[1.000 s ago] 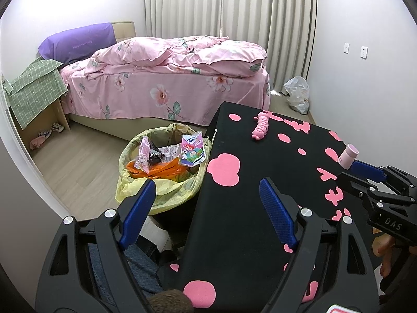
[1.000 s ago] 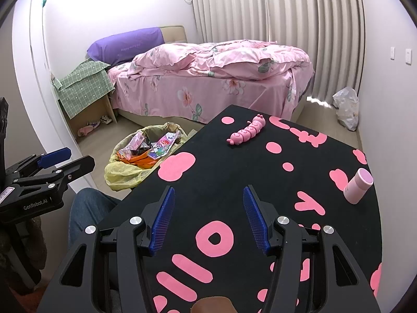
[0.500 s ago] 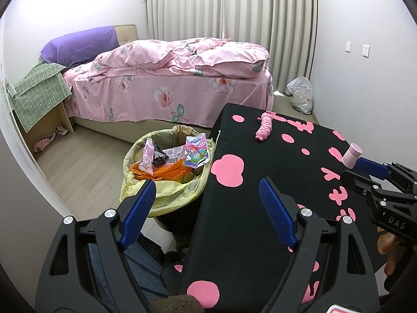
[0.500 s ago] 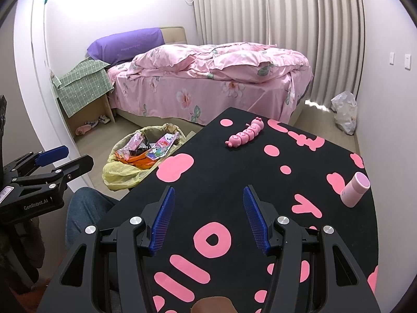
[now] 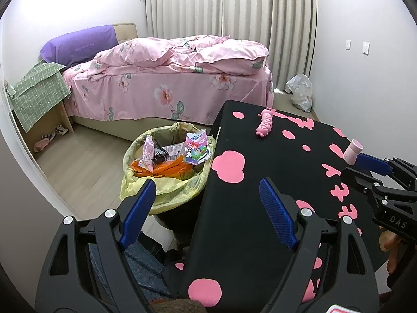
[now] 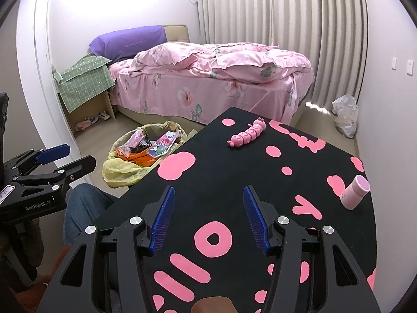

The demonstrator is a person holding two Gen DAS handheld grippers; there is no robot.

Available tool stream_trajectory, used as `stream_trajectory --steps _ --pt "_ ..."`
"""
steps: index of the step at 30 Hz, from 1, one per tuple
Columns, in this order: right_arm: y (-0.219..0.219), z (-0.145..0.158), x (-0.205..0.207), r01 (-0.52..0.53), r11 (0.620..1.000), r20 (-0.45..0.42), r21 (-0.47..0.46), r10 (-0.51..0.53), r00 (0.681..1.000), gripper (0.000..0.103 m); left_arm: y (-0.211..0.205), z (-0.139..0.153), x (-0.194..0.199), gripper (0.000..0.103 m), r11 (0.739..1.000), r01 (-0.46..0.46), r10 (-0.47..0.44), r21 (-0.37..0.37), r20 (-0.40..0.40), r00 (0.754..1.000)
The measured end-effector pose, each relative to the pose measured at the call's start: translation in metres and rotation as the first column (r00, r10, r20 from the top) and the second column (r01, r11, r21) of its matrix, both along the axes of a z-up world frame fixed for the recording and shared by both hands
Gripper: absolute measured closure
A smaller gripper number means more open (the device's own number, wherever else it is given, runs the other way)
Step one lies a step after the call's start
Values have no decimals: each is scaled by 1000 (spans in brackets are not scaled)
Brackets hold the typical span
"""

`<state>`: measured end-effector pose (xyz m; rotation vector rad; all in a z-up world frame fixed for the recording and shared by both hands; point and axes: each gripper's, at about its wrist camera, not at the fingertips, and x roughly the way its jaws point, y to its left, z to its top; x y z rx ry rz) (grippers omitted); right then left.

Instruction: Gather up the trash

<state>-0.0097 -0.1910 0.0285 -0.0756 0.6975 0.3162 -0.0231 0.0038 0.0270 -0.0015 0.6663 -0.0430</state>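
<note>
A bin lined with a yellow bag (image 5: 146, 182) (image 6: 122, 169) stands on the floor left of the table. Wrappers lie in it: a colourful packet (image 5: 196, 151), a pink packet (image 5: 147, 155) and orange plastic (image 5: 169, 168). My left gripper (image 5: 206, 185) is open and empty, over the table's left edge near the bin. It also shows in the right wrist view (image 6: 67, 156). My right gripper (image 6: 208, 193) is open and empty above the table; it shows at the right of the left wrist view (image 5: 365, 169).
The black table (image 6: 221, 172) with pink shapes holds a pink caterpillar toy (image 6: 246, 133) (image 5: 265, 124) at the far side and a pink cylinder (image 6: 355, 191) (image 5: 352, 151) at the right. A pink bed (image 5: 169, 78) stands behind. A white plastic bag (image 5: 299, 92) lies by the curtain.
Both grippers have drawn back and risen slightly, so the bin and table look a little farther off. Both stay open and empty.
</note>
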Motion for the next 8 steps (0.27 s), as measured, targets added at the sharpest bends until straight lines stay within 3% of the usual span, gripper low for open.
stream_trajectory --steps 5,8 --pt "-9 -15 17 7 1000 -28 -24 -8 1000 51 -3 -22 24 25 997 3 -8 -79 -66 998" --pt "-35 -43 47 84 996 -106 -18 -86 991 51 -26 -46 56 25 998 44 -50 -48 -125 991"
